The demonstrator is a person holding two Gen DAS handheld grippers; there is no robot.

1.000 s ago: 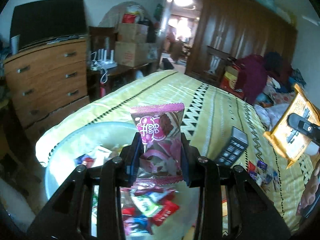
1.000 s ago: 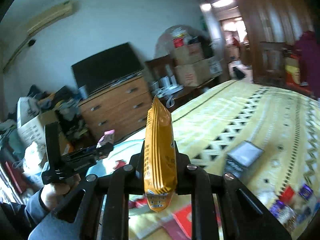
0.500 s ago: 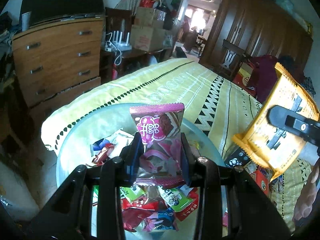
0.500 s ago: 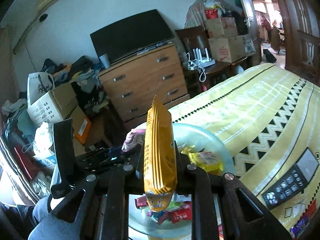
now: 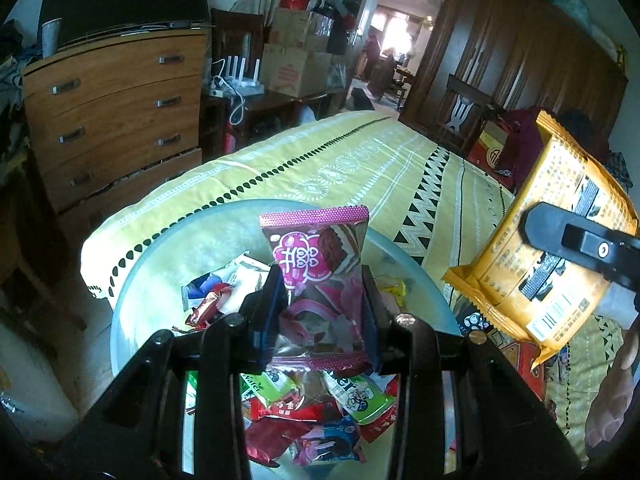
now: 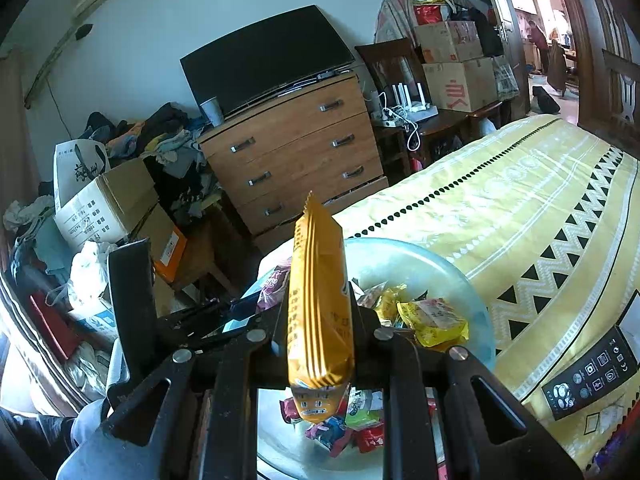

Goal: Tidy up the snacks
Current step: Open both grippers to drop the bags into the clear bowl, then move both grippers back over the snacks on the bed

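On the yellow bedspread (image 5: 360,168) sits a glass bowl (image 5: 160,264) of snacks. The left hand-held gripper (image 5: 322,300) pinches a pink packet (image 5: 316,248) directly above it. The right hand-held gripper (image 6: 320,320) pinches an orange packet (image 6: 316,288) upright, seemingly over the rim.

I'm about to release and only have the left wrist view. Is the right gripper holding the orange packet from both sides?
Observer: Yes. In the right wrist view the right gripper has a finger pressed on each face of the orange packet, seen edge-on.
Operator: Is it over the bowl?
Observer: It looks so: its lower end shows in front of the snack pile inside the glass bowl.
Operator: Anything beside the bowl?
Observer: A black remote control lies on the bedspread, to the bowl's right.
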